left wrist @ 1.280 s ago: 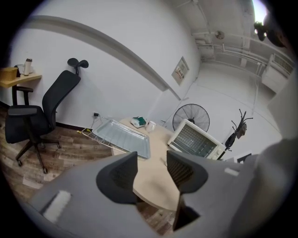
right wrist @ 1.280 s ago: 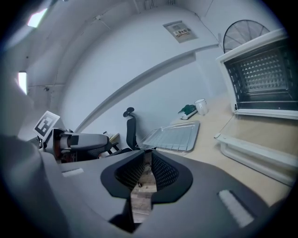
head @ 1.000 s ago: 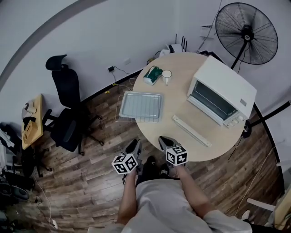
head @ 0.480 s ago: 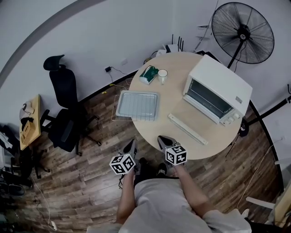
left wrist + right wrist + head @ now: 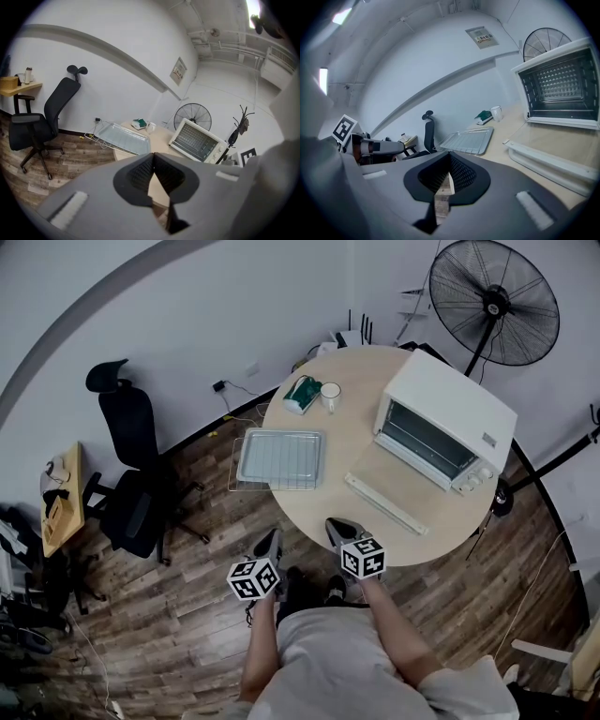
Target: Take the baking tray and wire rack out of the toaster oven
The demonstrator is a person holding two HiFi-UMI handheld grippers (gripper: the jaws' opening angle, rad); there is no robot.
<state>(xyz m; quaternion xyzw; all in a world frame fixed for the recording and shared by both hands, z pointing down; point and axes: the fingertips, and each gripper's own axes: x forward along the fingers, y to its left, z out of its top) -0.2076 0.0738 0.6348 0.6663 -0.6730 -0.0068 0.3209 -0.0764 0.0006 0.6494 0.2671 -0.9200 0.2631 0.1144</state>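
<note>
Silver baking tray [image 5: 281, 457] on wire rack [image 5: 272, 487] at table [image 5: 356, 442] edge; white toaster oven [image 5: 448, 407] open

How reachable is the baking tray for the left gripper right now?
Probably yes: the left gripper hangs off the table's near edge, and nothing stands between it and the baking tray. Its jaws are shut, so they must open first.

Ahead of the right gripper [image 5: 338, 531], bare surface [image 5: 352, 448] lies open up to the lowered door [image 5: 386, 505] of the toaster oven [image 5: 448, 418], which blocks its right. Ahead of the left gripper [image 5: 272, 543], the baking tray [image 5: 279, 457] overhangs the surface's edge.
</note>
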